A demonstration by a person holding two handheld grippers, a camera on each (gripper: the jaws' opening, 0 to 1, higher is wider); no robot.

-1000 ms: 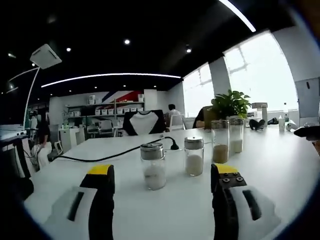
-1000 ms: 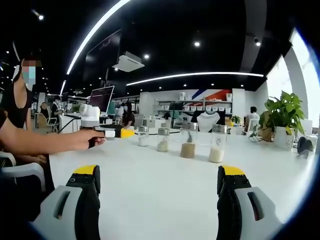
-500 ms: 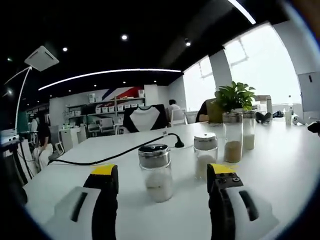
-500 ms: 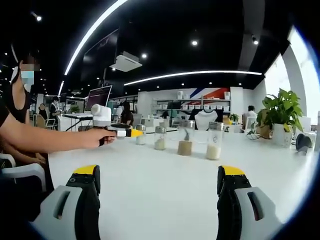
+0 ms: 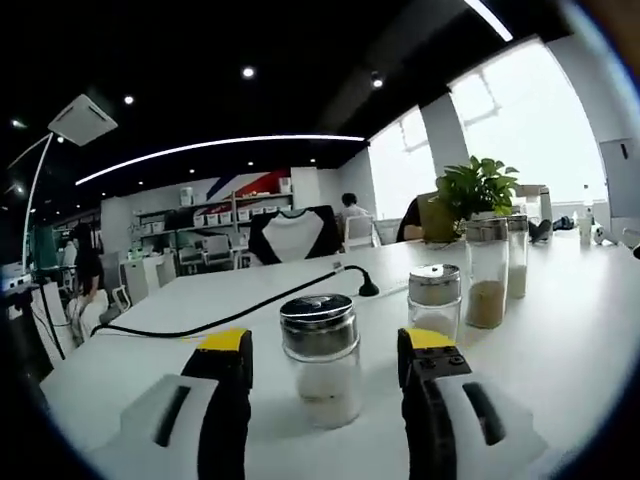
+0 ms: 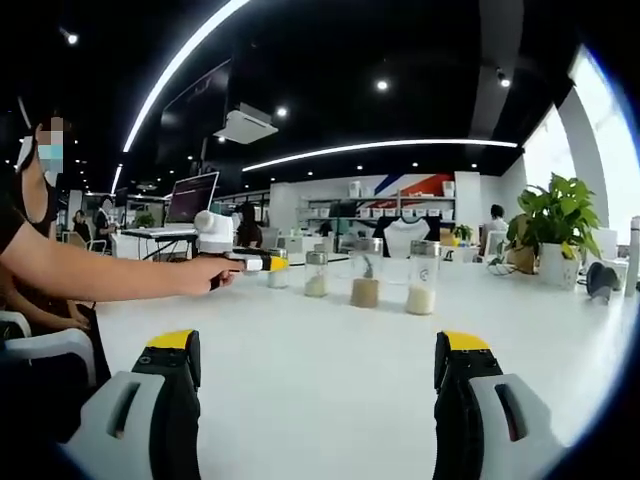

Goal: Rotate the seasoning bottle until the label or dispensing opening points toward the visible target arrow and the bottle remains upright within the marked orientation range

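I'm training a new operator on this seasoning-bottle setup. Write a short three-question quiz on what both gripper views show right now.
1. True or false: the left gripper has shut on the nearest seasoning bottle.
2. How many bottles stand in a row on the white table in the right gripper view?
3. What lies across the table behind the bottles in the left gripper view: A) a black cable, B) a towel, C) a ruler?

Key: 1 false, its fingers stand open either side of the bottle; 2 four; 3 A.

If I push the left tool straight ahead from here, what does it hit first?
Most likely the nearest seasoning bottle, upright between the open jaws of the left tool; its depth between them is unclear.
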